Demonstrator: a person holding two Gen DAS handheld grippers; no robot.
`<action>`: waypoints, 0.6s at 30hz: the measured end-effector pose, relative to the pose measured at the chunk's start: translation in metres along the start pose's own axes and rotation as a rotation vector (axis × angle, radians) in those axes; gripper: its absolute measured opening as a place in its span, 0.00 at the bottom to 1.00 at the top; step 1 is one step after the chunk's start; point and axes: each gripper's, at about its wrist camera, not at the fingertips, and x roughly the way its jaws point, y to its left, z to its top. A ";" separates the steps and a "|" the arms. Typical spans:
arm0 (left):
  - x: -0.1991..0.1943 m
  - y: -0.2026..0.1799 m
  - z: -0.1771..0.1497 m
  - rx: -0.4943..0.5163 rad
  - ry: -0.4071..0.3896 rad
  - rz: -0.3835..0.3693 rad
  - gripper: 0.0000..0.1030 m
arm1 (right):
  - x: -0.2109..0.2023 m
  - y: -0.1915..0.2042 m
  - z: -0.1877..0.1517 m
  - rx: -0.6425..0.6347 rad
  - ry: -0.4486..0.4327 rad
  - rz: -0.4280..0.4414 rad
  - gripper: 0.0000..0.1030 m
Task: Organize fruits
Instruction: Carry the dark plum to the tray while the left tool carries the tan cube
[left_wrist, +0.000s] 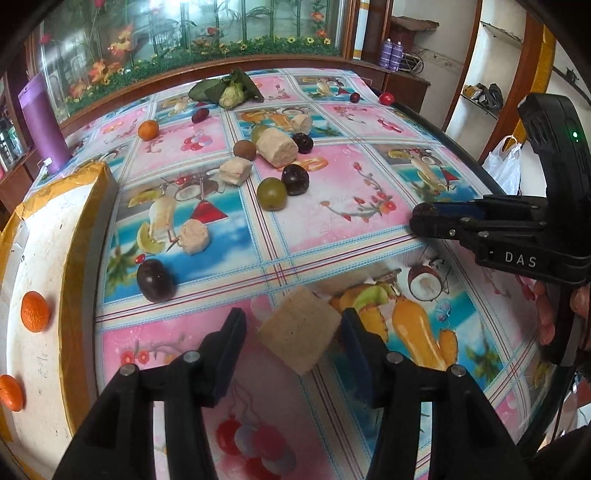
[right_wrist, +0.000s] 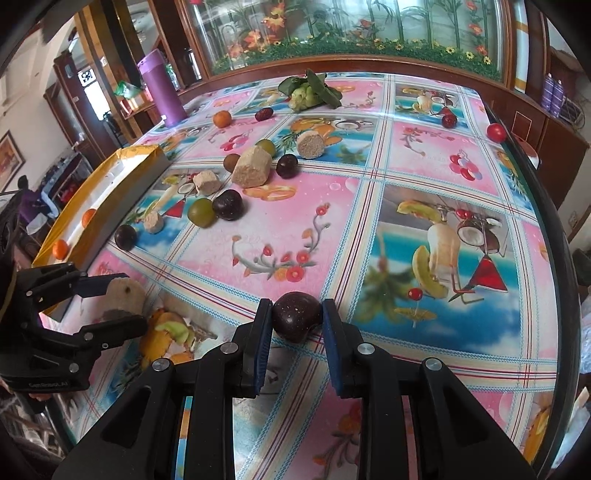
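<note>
Two tools are engaged: the right tool (right_wrist: 297, 319) grips a dark purple round fruit (right_wrist: 296, 316) well apart from the yellow-edged white box (left_wrist: 48, 258), while the left tool (left_wrist: 293, 325) stands wide around a beige cylindrical block (left_wrist: 299, 332) near that box on the surface (right_wrist: 332, 229); recommend lifting the fruit clear before carrying it boxward.

oranges (right_wrist: 222, 119) 3 | dark fruits (right_wrist: 229, 205) 4 | green fruits (right_wrist: 201, 212) 2 | beige chunks (right_wrist: 251, 171) 5 — probably

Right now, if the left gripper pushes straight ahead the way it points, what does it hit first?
The left gripper would meet the tan cylindrical sugarcane-like chunk first; it already sits between the open fingers. Whether the pads touch it is unclear.
</note>
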 end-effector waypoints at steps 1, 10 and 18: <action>0.000 0.001 0.000 -0.011 -0.009 0.008 0.48 | 0.000 0.002 0.000 -0.012 0.000 -0.010 0.26; -0.018 0.010 -0.003 -0.117 -0.028 -0.024 0.40 | -0.007 0.014 -0.004 -0.061 -0.012 -0.058 0.25; -0.053 0.006 -0.012 -0.191 -0.085 -0.056 0.40 | -0.034 0.040 -0.004 -0.070 -0.058 -0.029 0.25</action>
